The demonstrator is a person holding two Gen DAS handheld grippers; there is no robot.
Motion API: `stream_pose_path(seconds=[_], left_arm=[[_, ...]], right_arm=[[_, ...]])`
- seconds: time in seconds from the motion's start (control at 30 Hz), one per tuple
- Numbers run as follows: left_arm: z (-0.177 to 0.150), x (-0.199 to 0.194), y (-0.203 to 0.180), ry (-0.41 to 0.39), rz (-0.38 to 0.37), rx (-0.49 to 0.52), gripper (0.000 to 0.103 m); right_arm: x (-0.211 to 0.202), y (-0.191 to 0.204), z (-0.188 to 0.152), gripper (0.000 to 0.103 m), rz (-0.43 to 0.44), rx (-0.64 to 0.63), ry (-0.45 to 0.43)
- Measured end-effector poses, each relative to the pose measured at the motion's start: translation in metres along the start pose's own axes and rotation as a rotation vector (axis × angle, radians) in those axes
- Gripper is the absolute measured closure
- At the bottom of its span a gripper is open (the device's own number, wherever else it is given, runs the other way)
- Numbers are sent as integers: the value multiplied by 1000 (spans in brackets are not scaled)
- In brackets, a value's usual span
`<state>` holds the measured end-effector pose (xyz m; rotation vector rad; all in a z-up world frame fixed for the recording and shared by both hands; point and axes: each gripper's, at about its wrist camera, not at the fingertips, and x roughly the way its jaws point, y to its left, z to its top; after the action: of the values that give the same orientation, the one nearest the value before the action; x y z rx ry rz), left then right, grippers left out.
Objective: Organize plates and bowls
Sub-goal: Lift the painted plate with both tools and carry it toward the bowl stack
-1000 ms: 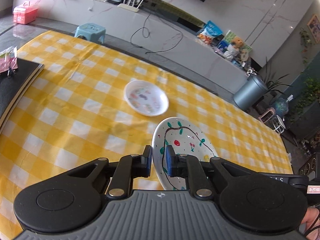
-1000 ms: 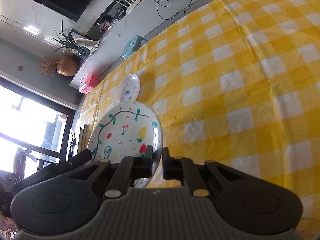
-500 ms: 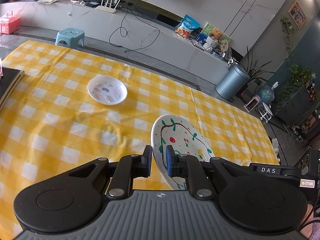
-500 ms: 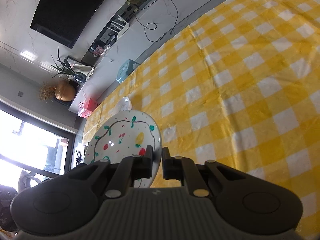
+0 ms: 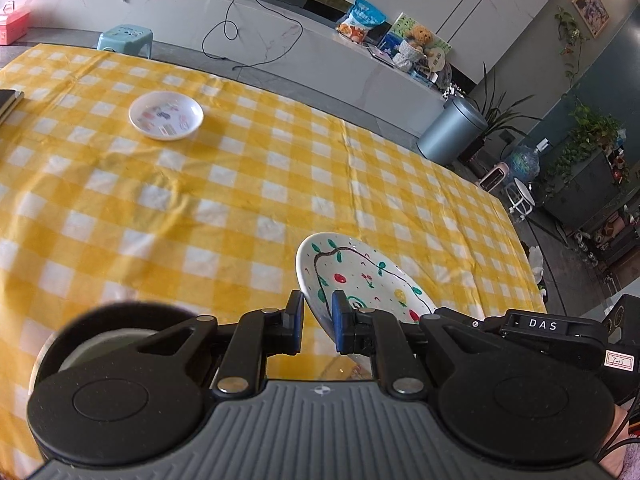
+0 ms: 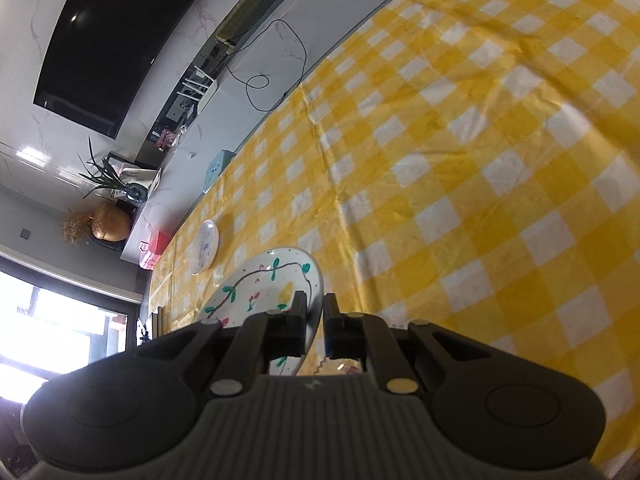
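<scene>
The plate [image 5: 362,280] sits between both tools, its near-left rim in the left tool [image 5: 317,322] and its opposite rim in the right tool [image 6: 315,322], above the worktop [image 5: 240,200]. The small dish [image 5: 166,115] lies on the worktop well ahead and left of the left tool.

A yellow-and-white checked tablecloth [image 5: 208,208] covers the table. Beyond it runs a long white console [image 5: 280,36] with a black cable [image 5: 240,28] trailing down its front. A blue stool [image 5: 126,38] stands before it, and a grey bin [image 5: 450,134] beside houseplants [image 5: 580,136]. A dark TV [image 6: 116,40] hangs on the marble wall.
</scene>
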<state>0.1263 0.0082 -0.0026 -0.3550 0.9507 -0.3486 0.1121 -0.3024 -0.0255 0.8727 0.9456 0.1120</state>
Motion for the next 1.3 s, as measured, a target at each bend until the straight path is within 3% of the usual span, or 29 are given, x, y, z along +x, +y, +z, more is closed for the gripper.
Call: stream_pose_path(seconds=[0.5, 1.3], left_arm=[[-62, 8, -35, 61, 11, -1, 87], [-94, 17, -29, 64, 118, 7, 87]], right_arm=[[-49, -44, -24, 97, -112, -26, -5], [-30, -39, -43, 97, -212, -167, 58]])
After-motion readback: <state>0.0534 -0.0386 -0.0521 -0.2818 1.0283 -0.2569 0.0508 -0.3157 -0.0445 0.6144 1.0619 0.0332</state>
